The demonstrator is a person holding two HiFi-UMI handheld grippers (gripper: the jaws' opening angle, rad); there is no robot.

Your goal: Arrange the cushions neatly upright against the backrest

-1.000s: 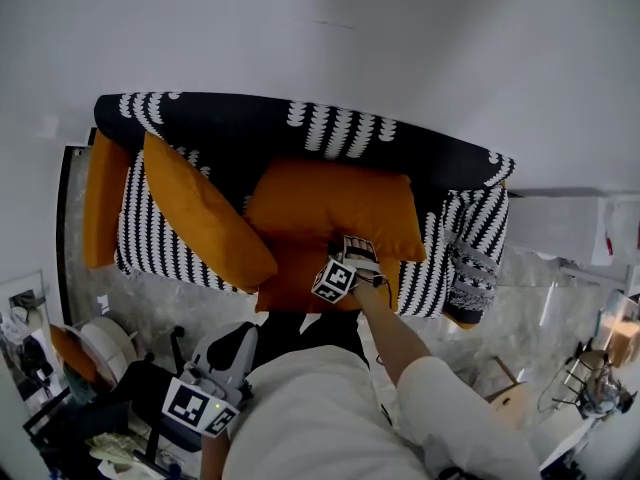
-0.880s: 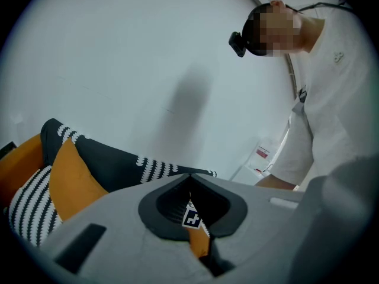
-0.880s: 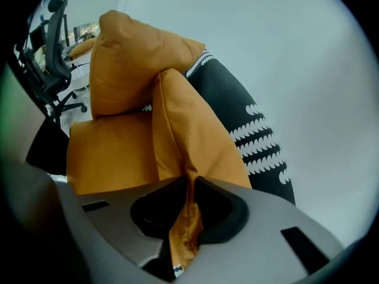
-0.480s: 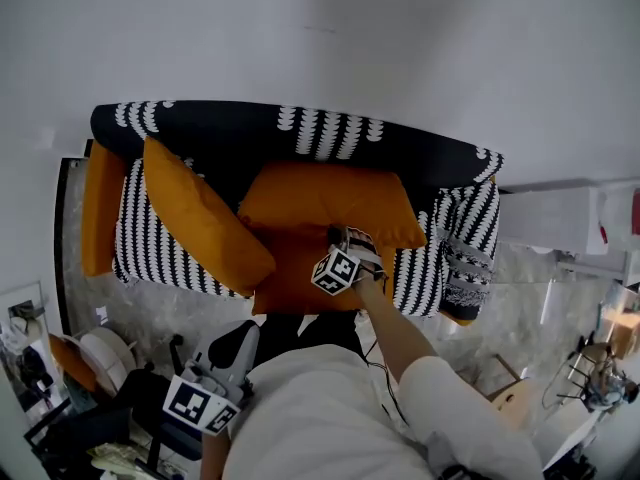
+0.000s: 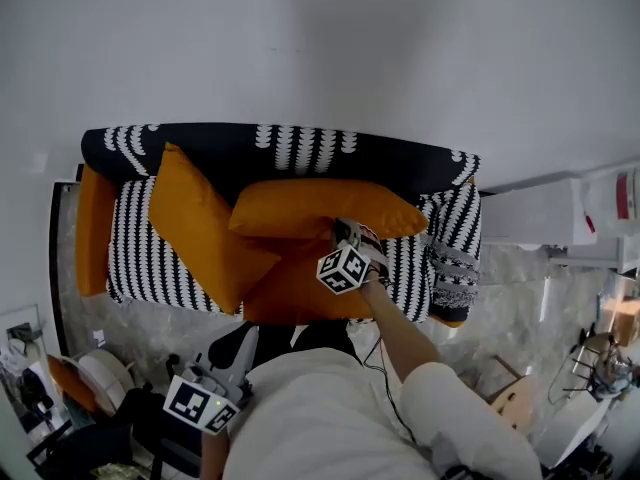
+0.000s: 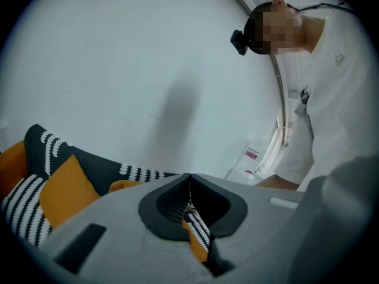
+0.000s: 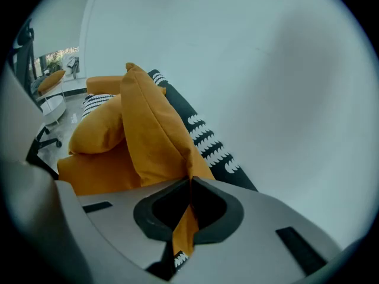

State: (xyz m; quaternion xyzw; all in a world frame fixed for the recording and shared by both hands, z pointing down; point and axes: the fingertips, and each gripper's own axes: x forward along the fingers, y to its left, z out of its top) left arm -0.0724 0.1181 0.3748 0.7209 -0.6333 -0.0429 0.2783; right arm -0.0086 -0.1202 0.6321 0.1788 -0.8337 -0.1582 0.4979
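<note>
A black-and-white patterned sofa [image 5: 280,148] carries orange cushions. My right gripper [image 5: 342,235] is shut on the front edge of the middle orange cushion [image 5: 310,208], which is tipped up toward the backrest. In the right gripper view that cushion [image 7: 155,132] rises from the closed jaws [image 7: 189,185], orange fabric pinched between them. A second orange cushion [image 5: 205,226] leans aslant at the left against the backrest. My left gripper [image 5: 228,353] hangs low beside my body, off the sofa; its jaws [image 6: 189,179] meet with nothing in them.
An orange seat pad [image 5: 300,290] lies under the lifted cushion. An orange armrest [image 5: 92,230] ends the sofa at the left, a patterned armrest [image 5: 450,258] at the right. A white wall [image 5: 320,48] stands behind. Chairs and clutter [image 5: 70,388] fill the floor at lower left.
The right gripper's jaws have closed on the middle cushion's front edge, and the cushion has tipped up from lying flat. The left gripper has stayed low.
</note>
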